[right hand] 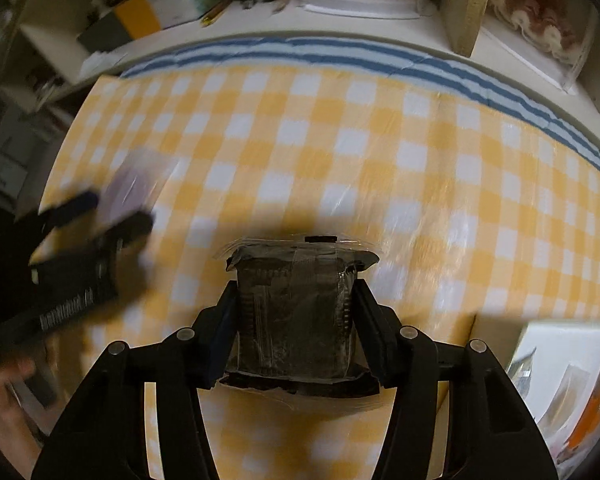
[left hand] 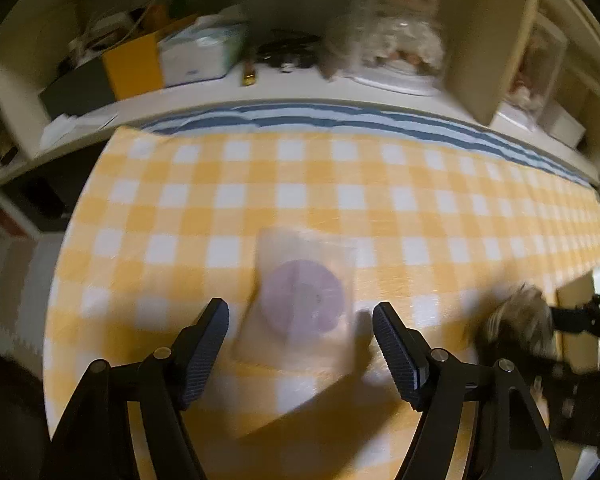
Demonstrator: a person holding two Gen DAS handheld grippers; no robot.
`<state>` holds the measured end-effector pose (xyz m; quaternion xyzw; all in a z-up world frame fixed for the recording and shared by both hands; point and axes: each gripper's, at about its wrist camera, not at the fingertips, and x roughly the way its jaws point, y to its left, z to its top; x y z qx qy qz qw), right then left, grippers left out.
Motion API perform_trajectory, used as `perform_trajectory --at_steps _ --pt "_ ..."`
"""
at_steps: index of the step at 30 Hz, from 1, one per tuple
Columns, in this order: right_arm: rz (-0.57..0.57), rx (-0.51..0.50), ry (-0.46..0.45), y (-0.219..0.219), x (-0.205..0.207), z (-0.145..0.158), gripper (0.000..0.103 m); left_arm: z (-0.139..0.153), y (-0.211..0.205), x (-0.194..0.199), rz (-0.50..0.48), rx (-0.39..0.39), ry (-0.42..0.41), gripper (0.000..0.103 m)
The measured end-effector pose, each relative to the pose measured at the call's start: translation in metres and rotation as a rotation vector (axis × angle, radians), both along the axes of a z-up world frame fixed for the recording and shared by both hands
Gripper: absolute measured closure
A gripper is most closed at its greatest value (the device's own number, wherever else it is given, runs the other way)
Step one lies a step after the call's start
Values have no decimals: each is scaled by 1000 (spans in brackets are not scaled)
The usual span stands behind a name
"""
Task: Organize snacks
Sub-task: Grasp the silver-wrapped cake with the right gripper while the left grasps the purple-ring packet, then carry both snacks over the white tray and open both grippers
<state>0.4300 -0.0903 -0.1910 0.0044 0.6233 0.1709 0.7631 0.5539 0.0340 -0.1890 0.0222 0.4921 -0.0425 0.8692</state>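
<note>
- Firmly, the right gripper (right hand: 296, 320) had its two pads pressed against the sides of a dark snack packet (right hand: 296, 312) in clear wrap, which sat upright between them above the table.
- Over at the left gripper (left hand: 300, 344), the jaws stood partly apart, with a clear-wrapped purple round snack (left hand: 304, 300) lying between and just ahead of the fingertips; blur hid whether the pads touched it.
- Both packets were over a yellow-and-white checked tablecloth (left hand: 300, 184), whose far edge met a blue-striped cloth (left hand: 340, 120).
- From the left wrist view, the right gripper and its dark packet showed as a blur near the right edge.
- At the lower right of the right wrist view, a white container (right hand: 540, 336) held more wrapped snacks, one of them orange (right hand: 596, 412).
- Behind the table ran a pale shelf (left hand: 204, 92) with a yellow box (left hand: 134, 66), a white box and other clutter.
- A person's hand (right hand: 0, 404) showed at the lower left of the right wrist view.
</note>
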Motion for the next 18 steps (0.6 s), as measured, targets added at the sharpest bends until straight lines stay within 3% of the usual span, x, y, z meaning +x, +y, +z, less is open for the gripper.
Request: perform_trajectory --at_steps 3,4,10,18 --pt "30 1 -18 -1 -16 0 48 -4 -5 2 -15 28 -17 43" --pt "38 -1 -27 -1 -24 1 48 -3 -6 4 -12 15 -25 54" --pt "49 -25 -93 -4 -55 4 49 2 6 -7 15 -90 -41 58" --pt "-29 75 -195 -29 -66 43 49 73 15 -43 -5 -224 -210 58"
